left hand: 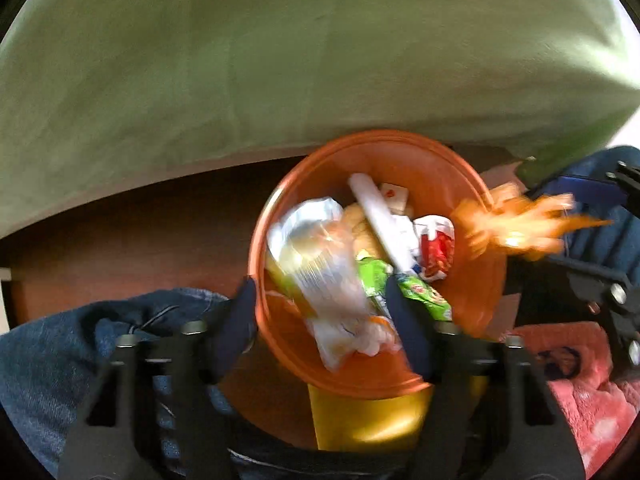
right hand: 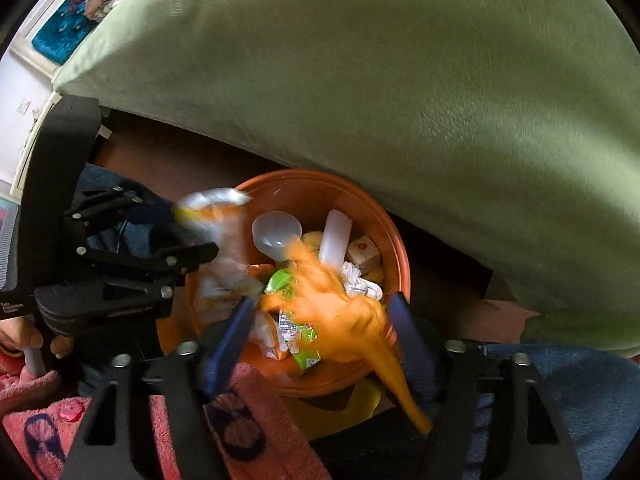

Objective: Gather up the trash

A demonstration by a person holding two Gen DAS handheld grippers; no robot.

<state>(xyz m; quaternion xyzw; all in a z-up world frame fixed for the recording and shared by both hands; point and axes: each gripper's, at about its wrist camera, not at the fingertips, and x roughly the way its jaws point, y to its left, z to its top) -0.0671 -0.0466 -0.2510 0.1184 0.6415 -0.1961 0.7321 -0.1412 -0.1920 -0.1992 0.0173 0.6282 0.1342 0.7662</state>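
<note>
An orange bin point(left hand: 460, 168) point(right hand: 316, 188) sits below both grippers, holding several pieces of trash: a green wrapper point(left hand: 424, 294) point(right hand: 280, 282), a white tube point(left hand: 380, 220) point(right hand: 336, 236), a red-and-white wrapper point(left hand: 438, 248) and a clear cup point(right hand: 274, 234). My left gripper point(left hand: 324, 320) is open over the bin, and a clear plastic bag point(left hand: 332, 280) point(right hand: 216, 208), blurred, hangs between its fingers. My right gripper point(right hand: 320, 334) is open, and a blurred orange wrapper point(right hand: 340, 304) point(left hand: 516, 224) is loose between its fingers above the bin.
A green cushioned bed or sofa point(left hand: 280, 60) point(right hand: 400, 80) rises behind the bin. The person's blue jeans point(left hand: 60, 360) point(right hand: 580, 400) and pink fleece point(left hand: 588, 392) point(right hand: 260, 420) flank the bin. A yellow object point(left hand: 368, 420) lies under the bin's near rim.
</note>
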